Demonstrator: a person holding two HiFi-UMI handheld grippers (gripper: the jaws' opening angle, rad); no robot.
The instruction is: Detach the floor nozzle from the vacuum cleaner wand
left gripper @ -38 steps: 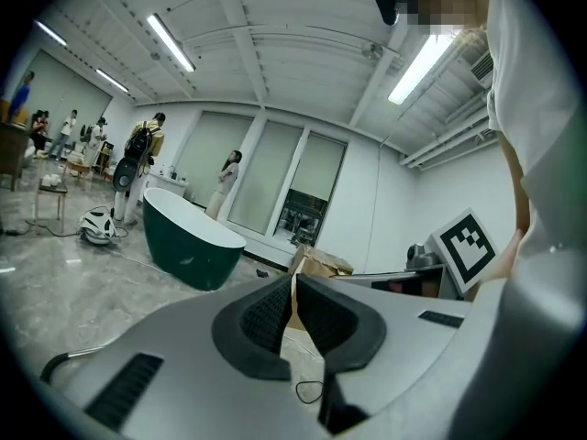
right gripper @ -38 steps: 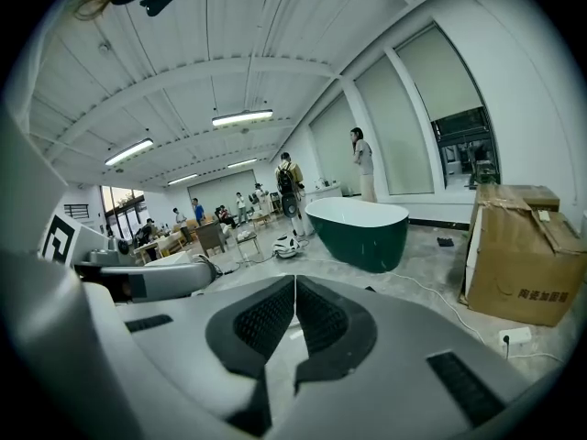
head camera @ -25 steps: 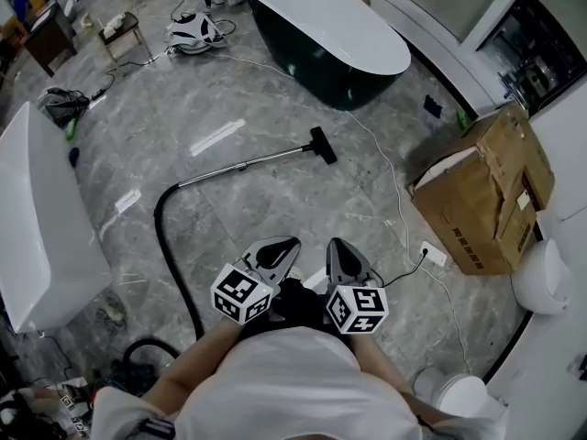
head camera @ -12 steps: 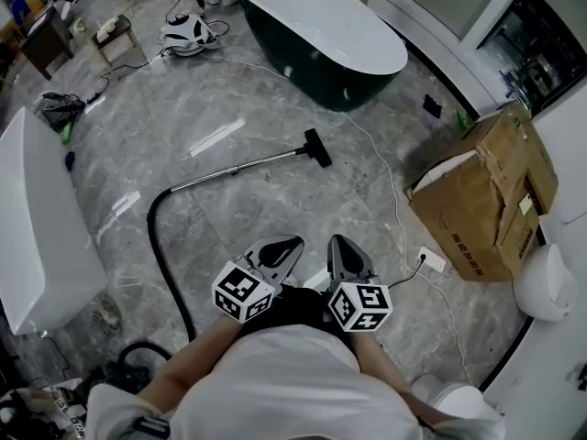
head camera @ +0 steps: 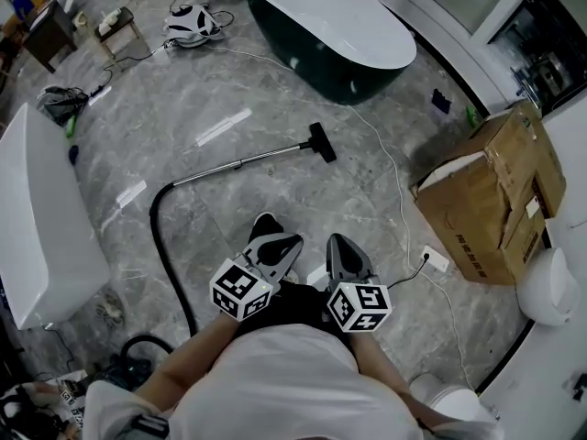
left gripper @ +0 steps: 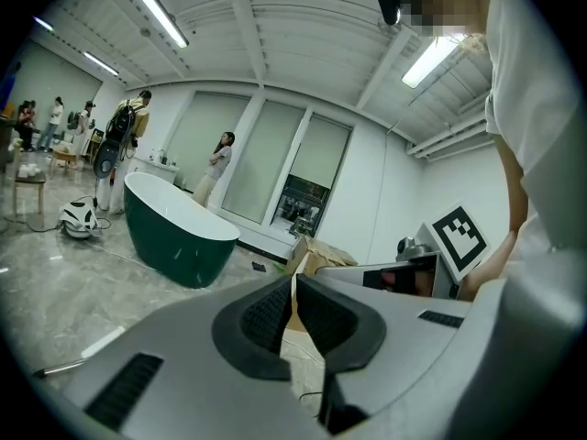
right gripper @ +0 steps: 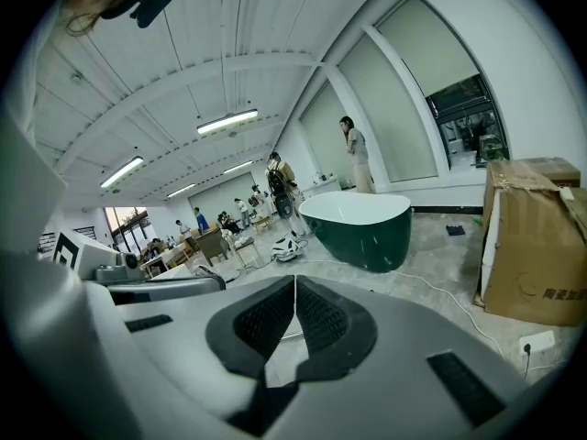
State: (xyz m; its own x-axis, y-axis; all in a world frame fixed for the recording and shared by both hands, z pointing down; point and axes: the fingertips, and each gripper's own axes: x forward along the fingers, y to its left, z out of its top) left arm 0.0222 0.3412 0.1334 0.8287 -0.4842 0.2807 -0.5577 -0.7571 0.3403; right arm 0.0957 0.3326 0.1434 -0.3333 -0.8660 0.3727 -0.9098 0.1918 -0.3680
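A dark green tub (head camera: 326,30) stands far across the grey floor (head camera: 275,90), with a box (head camera: 491,195) to the right. The wand (head camera: 240,163) lies flat on the floor, and the hose (head camera: 163,246) curves off its near end. The left gripper (head camera: 275,246) and the right gripper (head camera: 341,253) are pressed together, empty, close to the body. The nozzle (head camera: 321,142) is on the wand's far end, well apart from them.

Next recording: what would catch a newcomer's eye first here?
The dark green bathtub, white inside, stands at the head view's top. On the grey floor before it lies the vacuum wand, its black floor nozzle at the far end, its hose curving back toward the person. The left gripper and right gripper are shut and empty, close to the person's body.
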